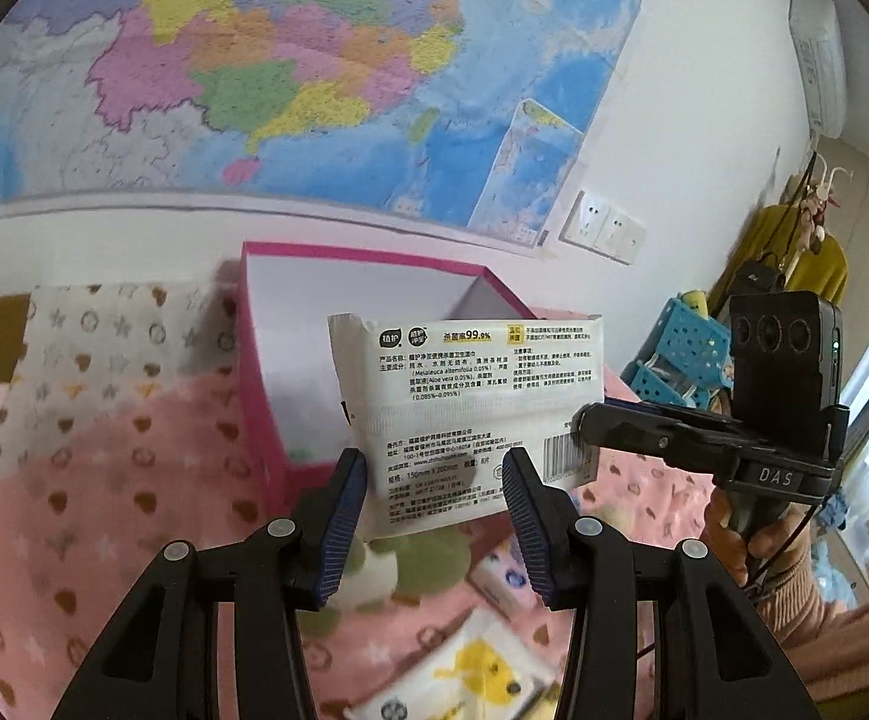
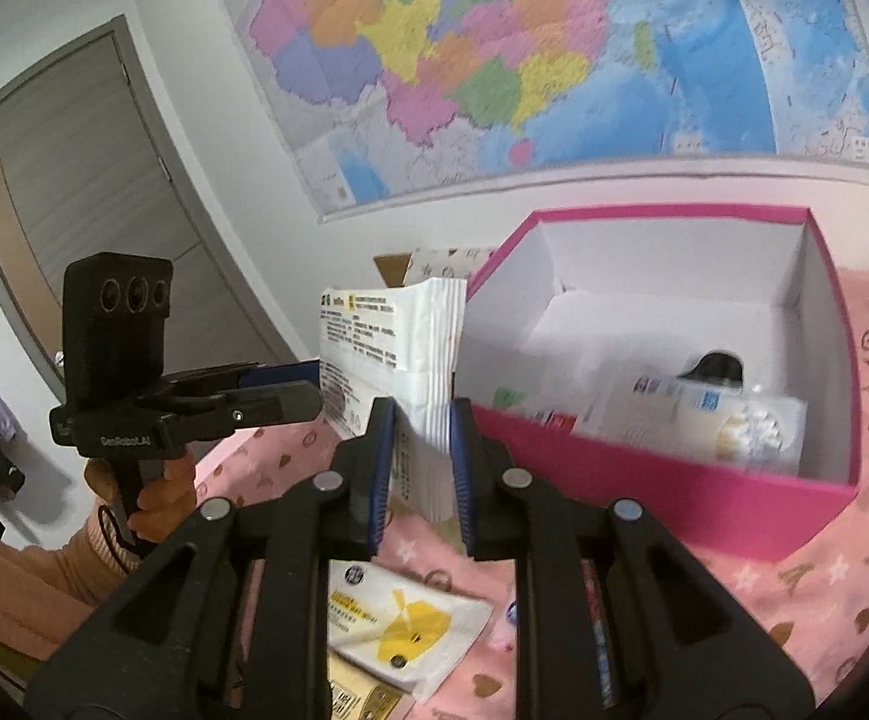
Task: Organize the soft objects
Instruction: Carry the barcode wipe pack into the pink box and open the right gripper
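**Wipes pack held between both grippers beside the pink box**

We hold one white wipes pack (image 1: 464, 414) in the air with both grippers. Our left gripper (image 1: 434, 516) has its blue pads (image 1: 347, 516) on either side of the pack's lower edge, pressing it from both faces as far as we can tell. Our right gripper (image 2: 422, 462) pinches the pack (image 2: 398, 354) at its narrow end, pads tight on the crimped seam (the printed back label faces the left camera). In the left view the right gripper (image 1: 590, 426) reaches in from the right and clamps the pack's barcode corner, with a hand (image 1: 752, 534) in a peach sleeve below it.

The pack hangs just in front of the pink box (image 2: 662, 480), which stands open on a pink blanket (image 2: 794, 600) with hearts and stars. Inside the box lie several small packets (image 2: 704, 414), blurred. On the blanket below the grippers lies another pack (image 2: 404, 624) with a yellow print. A large map (image 2: 554, 60) covers the wall behind, and a blue basket (image 1: 680, 354) sits at the right in the left view.
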A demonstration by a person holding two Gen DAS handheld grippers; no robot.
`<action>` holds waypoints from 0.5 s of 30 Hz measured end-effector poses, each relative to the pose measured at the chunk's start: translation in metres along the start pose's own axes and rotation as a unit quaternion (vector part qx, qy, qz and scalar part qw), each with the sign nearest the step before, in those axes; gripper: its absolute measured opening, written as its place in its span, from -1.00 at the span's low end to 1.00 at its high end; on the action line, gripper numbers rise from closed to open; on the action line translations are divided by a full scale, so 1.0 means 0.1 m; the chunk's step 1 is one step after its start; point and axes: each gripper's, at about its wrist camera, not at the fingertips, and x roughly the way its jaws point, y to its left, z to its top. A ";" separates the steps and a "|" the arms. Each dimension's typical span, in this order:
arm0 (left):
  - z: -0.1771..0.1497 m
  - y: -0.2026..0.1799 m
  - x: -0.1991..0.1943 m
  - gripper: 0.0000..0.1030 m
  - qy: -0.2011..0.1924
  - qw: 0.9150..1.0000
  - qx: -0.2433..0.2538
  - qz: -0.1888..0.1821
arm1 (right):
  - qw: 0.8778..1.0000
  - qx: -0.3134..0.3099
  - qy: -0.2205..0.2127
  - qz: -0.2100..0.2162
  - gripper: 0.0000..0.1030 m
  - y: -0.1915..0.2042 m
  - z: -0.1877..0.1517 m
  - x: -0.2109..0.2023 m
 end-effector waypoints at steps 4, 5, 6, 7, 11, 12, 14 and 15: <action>0.14 0.01 0.12 -0.09 0.006 1.000 -0.001 0.003 | 1.000 0.016 -0.008 0.000 -0.60 -0.15 0.14 -0.01; 0.18 0.03 0.17 -0.09 0.009 1.000 -0.003 0.006 | 1.000 0.019 -0.009 -0.001 -0.60 -0.19 0.17 0.00; 0.21 0.04 0.21 -0.09 0.013 1.000 -0.003 0.008 | 1.000 0.022 -0.009 -0.004 -0.59 -0.23 0.20 0.01; 0.23 0.05 0.23 -0.09 0.015 1.000 -0.004 0.012 | 1.000 0.025 -0.009 -0.004 -0.59 -0.26 0.23 0.02; 0.28 0.13 0.38 -0.09 0.028 0.999 -0.013 0.024 | 0.999 0.037 -0.003 -0.011 -0.59 -0.40 0.28 0.13; 0.28 0.15 0.41 -0.14 0.031 0.999 -0.015 0.021 | 0.999 0.039 -0.001 -0.012 -0.59 -0.43 0.29 0.16; 0.30 0.16 0.47 -0.17 0.039 0.999 -0.019 0.014 | 0.999 0.048 0.006 -0.012 -0.59 -0.50 0.29 0.24; 0.31 0.15 0.48 -0.17 0.036 0.999 -0.014 0.021 | 0.999 0.050 0.010 -0.014 -0.60 -0.52 0.28 0.27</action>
